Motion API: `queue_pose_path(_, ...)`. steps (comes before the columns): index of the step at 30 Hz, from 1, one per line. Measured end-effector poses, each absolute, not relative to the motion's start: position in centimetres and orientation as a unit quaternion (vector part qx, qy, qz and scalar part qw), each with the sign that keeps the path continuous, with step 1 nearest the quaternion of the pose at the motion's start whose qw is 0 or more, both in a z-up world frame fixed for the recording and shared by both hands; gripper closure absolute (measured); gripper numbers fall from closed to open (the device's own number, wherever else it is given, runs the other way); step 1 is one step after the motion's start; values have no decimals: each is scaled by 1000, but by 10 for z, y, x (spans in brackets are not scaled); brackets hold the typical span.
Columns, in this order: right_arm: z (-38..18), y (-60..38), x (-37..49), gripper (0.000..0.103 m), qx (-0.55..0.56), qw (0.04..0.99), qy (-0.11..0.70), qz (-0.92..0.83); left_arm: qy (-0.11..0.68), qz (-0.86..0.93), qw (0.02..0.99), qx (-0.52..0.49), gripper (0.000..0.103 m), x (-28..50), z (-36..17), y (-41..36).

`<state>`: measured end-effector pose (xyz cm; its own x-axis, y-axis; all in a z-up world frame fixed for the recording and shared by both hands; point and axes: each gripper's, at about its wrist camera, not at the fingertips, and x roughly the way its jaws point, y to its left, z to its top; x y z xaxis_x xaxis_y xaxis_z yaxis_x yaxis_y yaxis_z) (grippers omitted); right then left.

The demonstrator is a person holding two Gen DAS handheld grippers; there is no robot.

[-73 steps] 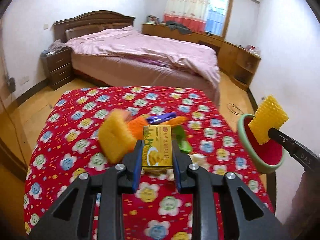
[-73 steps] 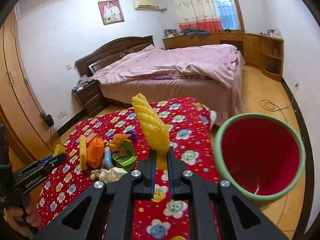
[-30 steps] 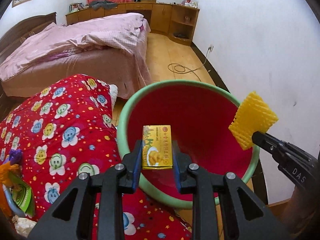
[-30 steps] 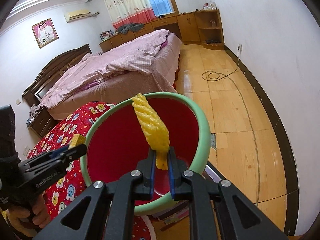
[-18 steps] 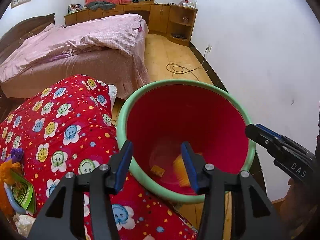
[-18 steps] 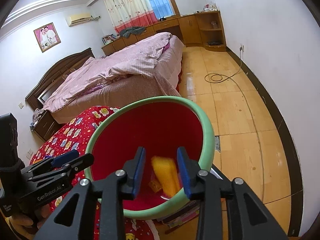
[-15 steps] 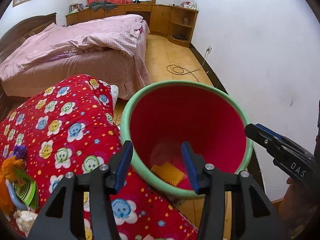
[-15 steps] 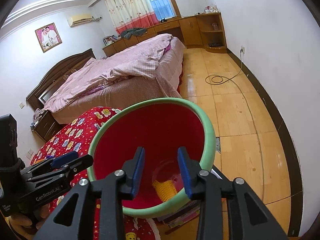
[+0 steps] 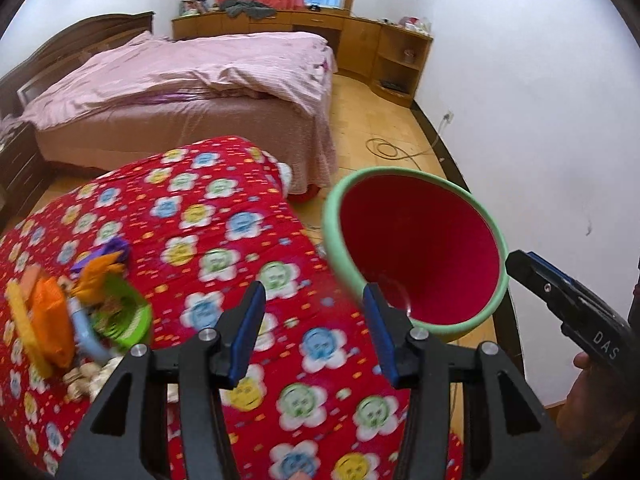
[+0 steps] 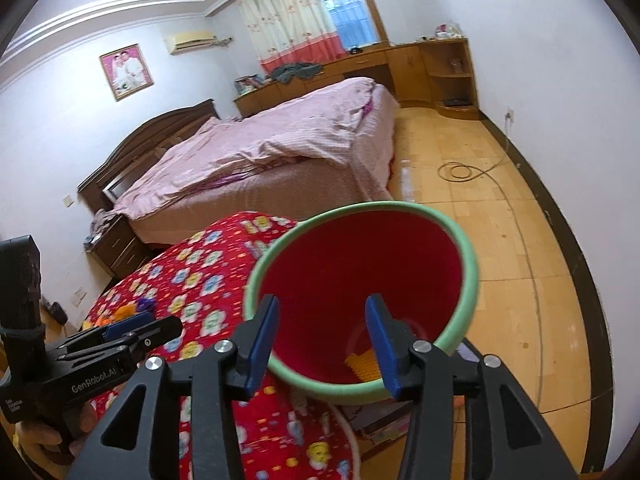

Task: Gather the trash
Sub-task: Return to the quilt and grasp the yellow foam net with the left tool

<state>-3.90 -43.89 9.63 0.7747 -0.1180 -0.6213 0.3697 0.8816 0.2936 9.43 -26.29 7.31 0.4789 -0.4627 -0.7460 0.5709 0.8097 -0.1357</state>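
A red bin with a green rim (image 9: pixel 332 240) stands beside the table with the red flowered cloth (image 9: pixel 208 240); it also shows in the right wrist view (image 10: pixel 468 276). A yellow foam net (image 10: pixel 362 366) lies at its bottom. My left gripper (image 9: pixel 314 304) is open and empty over the table's right edge. My right gripper (image 10: pixel 322 320) is open and empty above the bin's near rim. A pile of trash (image 9: pixel 72 304) lies at the table's left: orange wrappers, a yellow foam net, a green packet, crumpled paper.
A bed with a pink cover (image 9: pixel 180 76) stands behind the table. A cable (image 9: pixel 392 150) lies on the wooden floor. A white wall (image 9: pixel 540 120) is close on the right of the bin. Wooden cabinets (image 10: pixel 436 68) line the far wall.
Both grippers opened and dropped the yellow box and the foam net into the bin. The left gripper has since swung left, back over the table; the trash pile has come into view.
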Motion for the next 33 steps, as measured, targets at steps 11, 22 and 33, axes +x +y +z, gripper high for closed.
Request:
queue_pose_path(11,102,-383,-23,51,186,926,317,-86,411,-234,880,36,52,109,82,-185)
queue_pose_path(22,88,-347,-2,49,183,919,342,-64,414,-135,900,0,52,149,75,-103)
queue_pose_path(33,75,-325,16,49,171,911,371,-54,442,-64,894,-23,52,191,36,-56)
